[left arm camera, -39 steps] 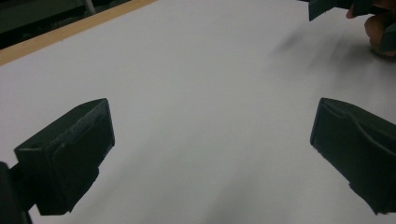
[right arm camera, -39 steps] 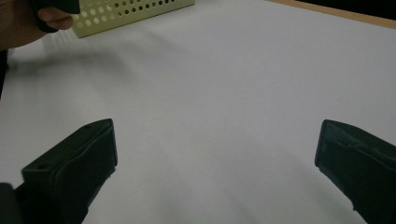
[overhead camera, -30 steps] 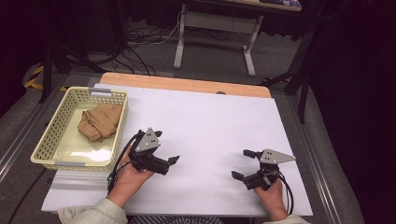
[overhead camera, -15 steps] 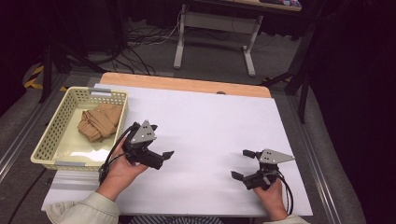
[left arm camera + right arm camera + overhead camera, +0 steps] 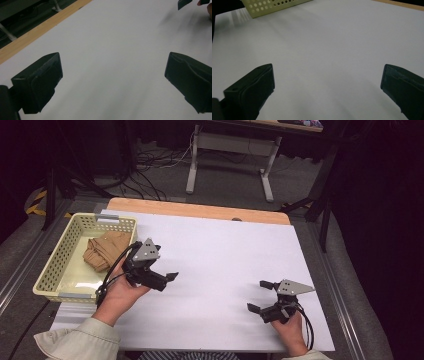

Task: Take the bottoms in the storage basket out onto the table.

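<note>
Gaping left tongs (image 5: 165, 280) — beside basket (image 5: 55, 275)

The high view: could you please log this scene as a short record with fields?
surface: white sheet on a table
basket: pale yellow, at the sheet's left edge
cloth: tan, crumpled, inside the basket
left gripper: open, empty, just right of the basket
right gripper: open, empty, near the sheet's front right
</note>
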Demonstrator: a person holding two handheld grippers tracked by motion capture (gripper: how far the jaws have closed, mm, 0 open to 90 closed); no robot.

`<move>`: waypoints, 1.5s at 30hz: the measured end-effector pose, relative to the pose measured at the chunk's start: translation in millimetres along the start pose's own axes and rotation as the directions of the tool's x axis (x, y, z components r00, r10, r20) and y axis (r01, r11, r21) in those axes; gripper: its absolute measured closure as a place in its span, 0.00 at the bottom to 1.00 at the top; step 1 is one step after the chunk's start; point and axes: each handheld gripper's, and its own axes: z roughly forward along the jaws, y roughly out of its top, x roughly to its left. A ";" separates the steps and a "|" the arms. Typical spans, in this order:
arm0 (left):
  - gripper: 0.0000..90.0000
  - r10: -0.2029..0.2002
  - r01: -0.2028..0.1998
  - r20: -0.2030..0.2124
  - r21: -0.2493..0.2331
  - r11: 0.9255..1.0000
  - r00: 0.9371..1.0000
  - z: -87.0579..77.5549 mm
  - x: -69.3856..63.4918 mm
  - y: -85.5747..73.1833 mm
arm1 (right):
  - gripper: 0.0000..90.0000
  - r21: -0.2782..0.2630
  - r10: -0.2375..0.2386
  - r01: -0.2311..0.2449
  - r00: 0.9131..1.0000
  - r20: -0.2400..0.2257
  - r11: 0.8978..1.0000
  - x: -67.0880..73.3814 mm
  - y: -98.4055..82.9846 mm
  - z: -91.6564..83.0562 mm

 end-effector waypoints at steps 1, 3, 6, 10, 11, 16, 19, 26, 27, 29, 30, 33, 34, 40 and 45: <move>0.03 0.000 0.000 0.000 0.000 1.000 1.000 0.0 0.0 0.0 | 0.00 0.000 0.000 0.000 1.000 0.000 1.000 0.0 0.0 0.0; 0.03 -0.010 0.010 -0.002 -0.001 1.000 1.000 -2.9 5.6 1.8 | 0.00 0.001 -0.001 0.001 1.000 0.001 1.000 0.0 0.0 0.2; 0.03 -0.013 0.013 -0.006 0.008 1.000 1.000 -4.9 9.6 2.9 | 0.00 0.002 0.000 0.000 1.000 0.001 1.000 -0.1 -0.1 0.3; 0.03 -0.014 0.015 -0.016 0.018 1.000 1.000 -7.9 17.7 4.3 | 0.00 0.002 0.002 -0.002 1.000 0.001 1.000 -0.3 -0.1 0.4; 0.03 -0.021 0.021 -0.016 0.019 1.000 1.000 -8.6 19.2 4.5 | 0.00 0.003 0.003 -0.003 1.000 0.001 1.000 -0.2 -0.1 0.5; 0.03 -0.035 0.035 -0.032 0.020 0.999 0.999 -13.8 29.9 5.7 | 0.00 0.007 0.004 -0.004 1.000 0.002 1.000 -0.3 -0.2 1.2; 0.03 -0.050 0.051 -0.039 0.025 0.998 0.998 -16.4 36.3 5.7 | 0.00 0.013 0.004 -0.004 1.000 0.001 1.000 -0.5 -0.2 2.1; 0.03 -0.068 0.071 -0.060 0.046 0.996 0.996 -20.4 50.3 5.9 | 0.00 0.020 0.013 -0.013 1.000 -0.004 1.000 -1.2 -0.3 3.5; 0.03 -0.068 0.071 -0.060 0.046 0.996 0.996 -20.4 50.3 5.9 | 0.00 0.021 0.014 -0.014 1.000 -0.004 1.000 -1.3 -0.3 3.6; 0.03 -0.070 0.073 -0.066 0.052 0.996 0.995 -21.6 54.4 6.6 | 0.00 0.022 0.015 -0.015 1.000 -0.005 1.000 -1.5 -0.4 3.7; 0.03 -0.077 0.081 -0.064 0.054 0.995 0.995 -22.5 58.0 6.6 | 0.00 0.021 0.015 -0.015 1.000 -0.005 1.000 -1.7 -0.4 3.6; 0.03 -0.088 0.093 -0.074 0.062 0.994 0.993 -22.9 64.1 4.8 | 0.00 0.020 0.018 -0.018 1.000 -0.005 1.000 -1.7 -0.4 3.5; 0.03 -0.089 0.095 -0.077 0.067 0.993 0.993 -22.9 66.5 3.9 | 0.00 0.019 0.018 -0.018 1.000 -0.005 1.000 -1.7 -0.4 3.4; 0.03 -0.126 0.132 -0.092 0.072 0.989 0.988 -24.4 79.5 -2.4 | 0.00 0.018 0.017 -0.017 1.000 -0.004 1.000 -1.6 -0.4 3.2; 0.03 -0.175 0.183 -0.100 0.081 0.980 0.980 -26.1 95.3 -11.3 | 0.00 0.018 0.014 -0.014 1.000 -0.005 1.000 -1.4 -0.4 3.3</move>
